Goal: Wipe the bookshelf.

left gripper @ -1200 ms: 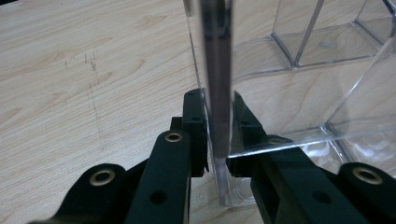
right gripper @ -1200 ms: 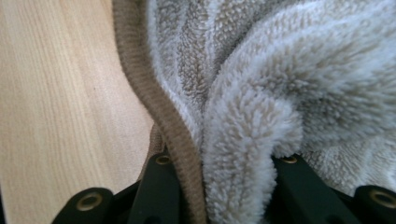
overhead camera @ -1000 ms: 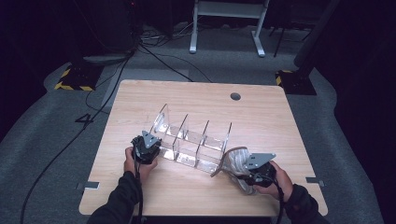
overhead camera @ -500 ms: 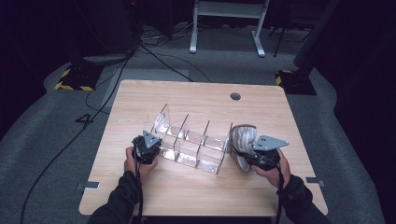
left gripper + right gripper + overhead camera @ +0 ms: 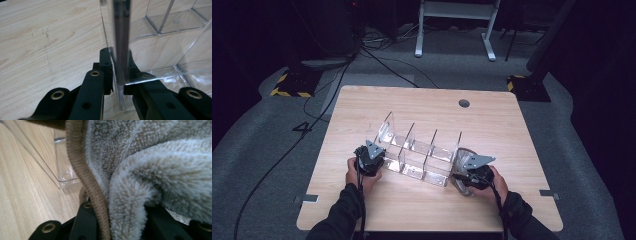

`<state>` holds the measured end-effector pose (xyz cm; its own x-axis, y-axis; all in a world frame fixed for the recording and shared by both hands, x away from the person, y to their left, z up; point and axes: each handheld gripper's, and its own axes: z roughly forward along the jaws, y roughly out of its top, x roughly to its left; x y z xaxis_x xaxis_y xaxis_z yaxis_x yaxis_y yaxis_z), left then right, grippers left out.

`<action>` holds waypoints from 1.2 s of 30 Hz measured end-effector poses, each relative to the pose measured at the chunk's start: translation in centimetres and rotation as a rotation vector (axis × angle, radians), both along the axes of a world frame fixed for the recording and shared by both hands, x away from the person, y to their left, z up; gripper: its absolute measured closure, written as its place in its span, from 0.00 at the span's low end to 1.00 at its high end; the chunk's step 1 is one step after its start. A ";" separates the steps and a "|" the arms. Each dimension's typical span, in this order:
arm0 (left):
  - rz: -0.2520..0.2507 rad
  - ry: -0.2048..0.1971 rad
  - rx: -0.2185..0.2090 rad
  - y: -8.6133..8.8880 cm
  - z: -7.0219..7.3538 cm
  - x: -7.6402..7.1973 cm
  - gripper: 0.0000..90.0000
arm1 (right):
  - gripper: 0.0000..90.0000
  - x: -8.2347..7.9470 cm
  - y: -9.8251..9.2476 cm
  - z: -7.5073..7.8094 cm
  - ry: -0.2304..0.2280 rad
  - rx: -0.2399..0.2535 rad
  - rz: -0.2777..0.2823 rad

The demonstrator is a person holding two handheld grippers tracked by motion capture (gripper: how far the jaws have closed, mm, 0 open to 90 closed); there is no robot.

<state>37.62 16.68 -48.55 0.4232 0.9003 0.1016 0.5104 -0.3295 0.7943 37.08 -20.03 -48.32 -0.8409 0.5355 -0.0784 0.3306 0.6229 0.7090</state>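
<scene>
A clear organizer (image 5: pixel 419 152) stands mid-tabletop (image 5: pixel 512 130), nearer the front edge. The left claw (image 5: pixel 117 75) pinches the organizer's left end wall. The right claw (image 5: pixel 120 212) pinches a fluffy beige towel (image 5: pixel 150 170) just beside the organizer's right end, toward the front right corner.

Place: a recording studio or lab set-up, not a home.
Surround: dark walls, grey carpet floor (image 5: pixel 272 165).
Signs: loose cables (image 5: pixel 377 60), hazard-striped base (image 5: pixel 292 92), white stand legs (image 5: pixel 452 30).
Centre: one lit wooden tabletop (image 5: pixel 427 102).
</scene>
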 end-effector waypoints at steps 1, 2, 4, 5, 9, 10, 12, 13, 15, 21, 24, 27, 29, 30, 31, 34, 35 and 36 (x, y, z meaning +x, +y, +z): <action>0.000 0.001 0.001 0.0 0.0 0.0 0.92 | 0.82 0.0 -0.1 0.4 -0.007 0.010 0.003; 0.000 0.001 0.001 0.0 0.0 0.0 0.92 | 0.82 -0.1 -0.3 0.8 -0.018 0.028 0.002; 0.001 -0.002 0.000 0.0 0.0 0.0 0.92 | 0.82 -0.3 -0.7 2.2 -0.051 0.076 -0.001; 0.001 -0.002 0.000 0.0 0.0 0.0 0.92 | 0.82 -0.3 -0.7 2.2 -0.051 0.076 -0.001; -0.002 -0.001 0.001 0.0 0.0 0.0 0.92 | 0.82 -0.8 -1.6 5.5 -0.128 0.180 -0.018; 0.000 -0.003 0.000 0.0 0.0 0.0 0.92 | 0.82 -0.9 -1.8 6.1 -0.140 0.202 -0.017; -0.001 -0.005 -0.001 0.0 0.0 0.0 0.92 | 0.82 -1.2 -1.8 6.5 -0.151 0.206 -0.016; 0.001 -0.004 -0.001 0.0 0.0 0.0 0.92 | 0.82 -1.3 -1.7 6.5 -0.151 0.207 -0.010; 0.001 -0.004 -0.002 0.0 0.0 0.0 0.92 | 0.82 -1.6 -1.4 6.1 -0.141 0.188 0.008; 0.001 -0.002 0.003 -0.2 0.1 -0.1 0.92 | 0.82 -2.1 -1.1 4.8 -0.103 0.176 0.032; 0.000 -0.002 0.003 -0.2 0.0 -0.1 0.92 | 0.82 -2.1 -0.7 3.7 -0.084 0.140 0.038; 0.000 -0.007 0.012 -0.2 0.0 -0.2 0.91 | 0.82 -1.8 -0.5 2.4 -0.042 0.116 0.045; 0.000 -0.005 0.009 -0.2 0.0 -0.2 0.91 | 0.82 -1.8 -0.3 1.6 -0.024 0.082 0.050; 0.000 -0.005 0.009 -0.2 0.0 -0.2 0.91 | 0.82 -1.8 -0.3 1.6 -0.024 0.082 0.050; 0.000 -0.005 0.009 -0.2 0.0 -0.1 0.91 | 0.82 -1.8 -0.1 1.2 -0.012 0.073 0.051; 0.001 -0.005 0.010 -0.2 0.0 -0.2 0.91 | 0.82 -1.8 0.3 -0.2 0.020 0.028 0.060; 0.002 -0.004 0.009 -0.2 0.0 -0.1 0.91 | 0.82 -1.7 0.3 -0.3 0.025 0.028 0.061; 0.002 -0.004 0.009 -0.2 0.0 -0.1 0.92 | 0.82 -1.6 0.3 -0.1 0.033 0.017 0.063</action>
<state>37.47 16.45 -48.58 0.4212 0.9001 0.1112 0.5076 -0.3356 0.7936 35.48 -19.70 -48.43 -0.8751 0.4822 -0.0418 0.3140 0.6313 0.7091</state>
